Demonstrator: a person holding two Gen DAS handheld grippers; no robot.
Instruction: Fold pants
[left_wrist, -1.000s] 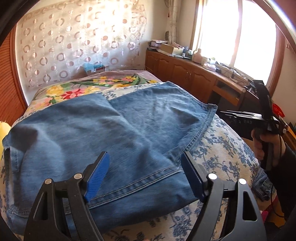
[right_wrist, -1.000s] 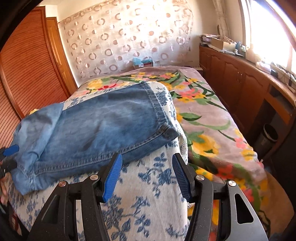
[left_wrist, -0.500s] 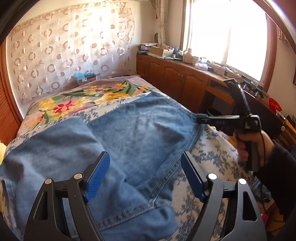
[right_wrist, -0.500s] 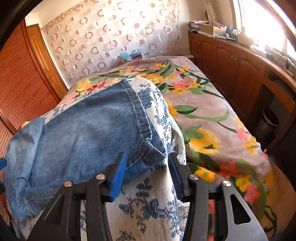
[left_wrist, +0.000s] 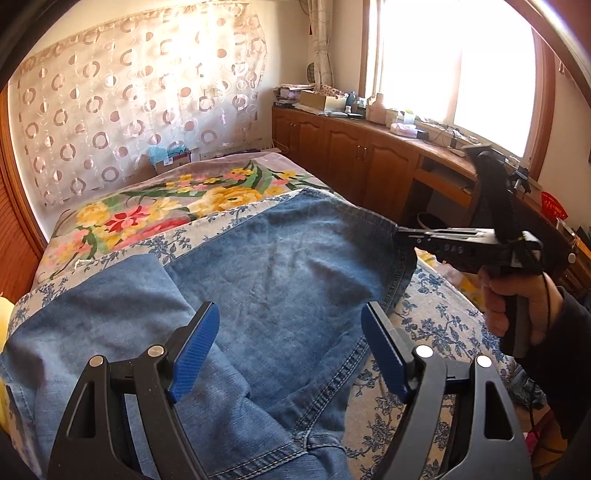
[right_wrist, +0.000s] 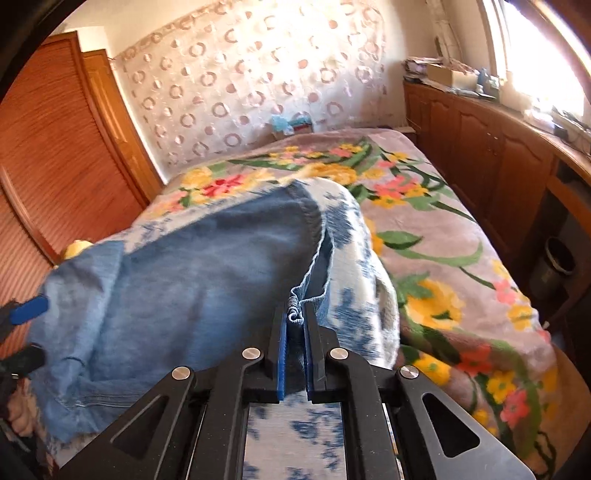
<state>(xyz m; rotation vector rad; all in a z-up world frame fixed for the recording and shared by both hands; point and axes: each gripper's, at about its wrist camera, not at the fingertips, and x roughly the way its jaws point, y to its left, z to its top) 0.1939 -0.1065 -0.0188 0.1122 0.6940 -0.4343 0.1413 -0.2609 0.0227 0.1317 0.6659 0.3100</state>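
Blue denim pants (left_wrist: 280, 280) lie spread across a bed's blue-flowered sheet (left_wrist: 424, 317), long axis running from the right gripper (right_wrist: 295, 332) toward the left. The right gripper is clamped on the pants' hem corner (right_wrist: 295, 310); the left gripper (left_wrist: 290, 347), fingers apart and empty, hovers over the denim's opposite end. The pants' near edge is cut off below the frame.

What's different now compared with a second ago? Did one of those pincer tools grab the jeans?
Yes. The right gripper, open beside the jeans a second ago, moved up to their corner and has clamped shut on the bunched denim hem. The left gripper drifted along the jeans but stays wide open, holding nothing. The jeans stay spread on the bed.
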